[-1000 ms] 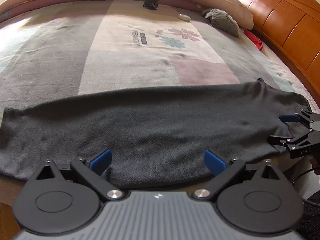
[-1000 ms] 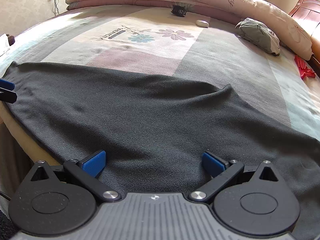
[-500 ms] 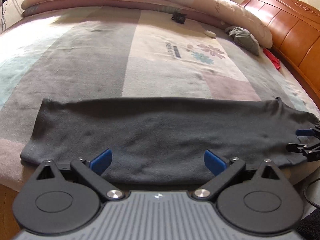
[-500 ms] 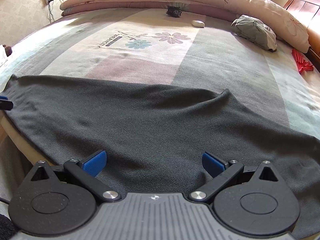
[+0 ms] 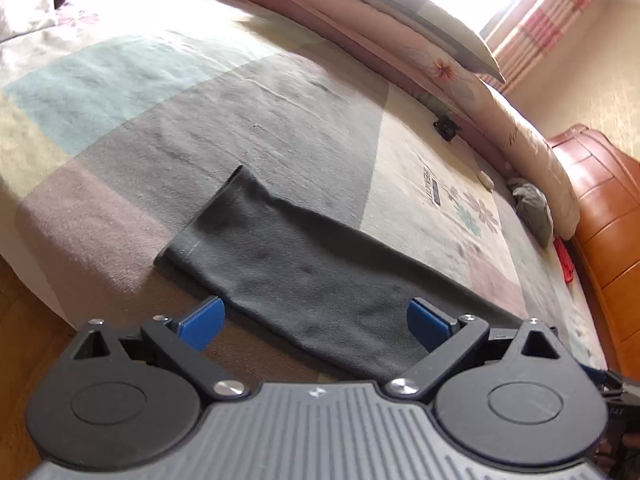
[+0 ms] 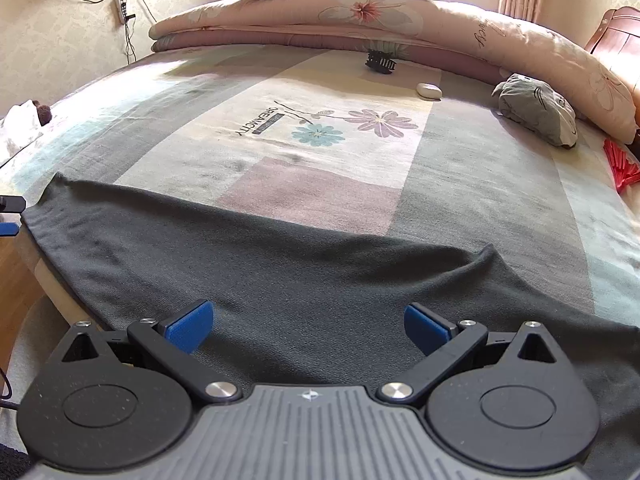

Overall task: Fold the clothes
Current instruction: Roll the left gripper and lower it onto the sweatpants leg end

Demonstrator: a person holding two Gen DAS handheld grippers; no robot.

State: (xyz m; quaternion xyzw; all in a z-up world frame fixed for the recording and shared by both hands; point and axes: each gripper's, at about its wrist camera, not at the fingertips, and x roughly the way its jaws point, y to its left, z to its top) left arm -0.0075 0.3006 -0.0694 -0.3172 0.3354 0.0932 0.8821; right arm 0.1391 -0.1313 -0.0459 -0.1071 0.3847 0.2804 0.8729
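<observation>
A long dark grey garment (image 5: 304,280) lies flat in a strip along the near edge of the bed; it also fills the lower half of the right wrist view (image 6: 300,280). My left gripper (image 5: 316,326) is open and empty, just in front of the garment's left end. My right gripper (image 6: 308,326) is open and empty over the garment's right part, where a small ridge of cloth (image 6: 486,254) stands up. The left gripper's fingertips (image 6: 10,216) show at the left edge of the right wrist view, by the garment's left end.
The patchwork bed cover (image 6: 320,168) stretches away behind the garment. A rolled floral quilt (image 6: 360,20) with a pillow on top lies at the far side. A grey bundle (image 6: 536,108), a white object (image 6: 429,91), a black clip (image 6: 380,63) and a red item (image 6: 622,168) lie beyond. The wooden headboard (image 5: 608,248) is at the right.
My left gripper has swung to the left and tilted, so the garment's left end now sits ahead of it. My right gripper has pulled back a little. Both stay open.
</observation>
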